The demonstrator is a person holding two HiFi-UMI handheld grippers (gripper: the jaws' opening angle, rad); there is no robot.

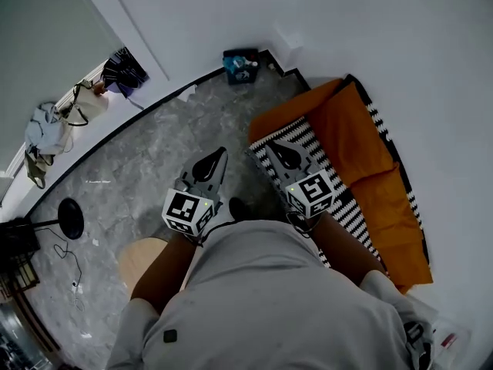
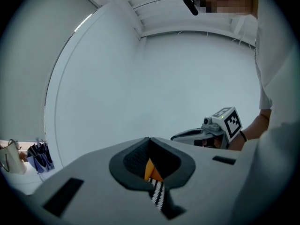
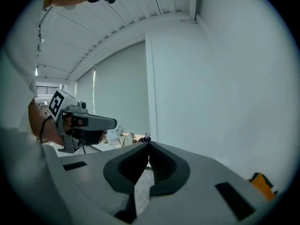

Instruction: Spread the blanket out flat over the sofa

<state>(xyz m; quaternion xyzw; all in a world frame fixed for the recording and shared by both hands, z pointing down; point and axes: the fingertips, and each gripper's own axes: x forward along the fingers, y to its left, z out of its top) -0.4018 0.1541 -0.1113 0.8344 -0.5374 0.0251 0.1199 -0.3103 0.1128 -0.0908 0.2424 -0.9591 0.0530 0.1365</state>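
The blanket (image 1: 358,133), orange on one side and black-and-white patterned on the other, lies rumpled over the sofa at the right and hides nearly all of it. My left gripper (image 1: 218,154) hovers above the grey floor just left of the blanket's edge. In its own view the left gripper (image 2: 149,139) is shut on a fold of the blanket (image 2: 157,184), orange and striped cloth pinched between the jaws. My right gripper (image 1: 279,146) sits over the patterned part. Its own view shows the right gripper (image 3: 149,144) shut, no cloth visible between the pads, with an orange bit of blanket (image 3: 260,182) at lower right.
A white wall runs behind the sofa. A blue box (image 1: 240,66) stands by the skirting. Bags and clothes (image 1: 46,129) hang at the far left. A black round stand base (image 1: 70,218) with cables and a round wooden stool (image 1: 142,257) sit on the marble floor near my legs.
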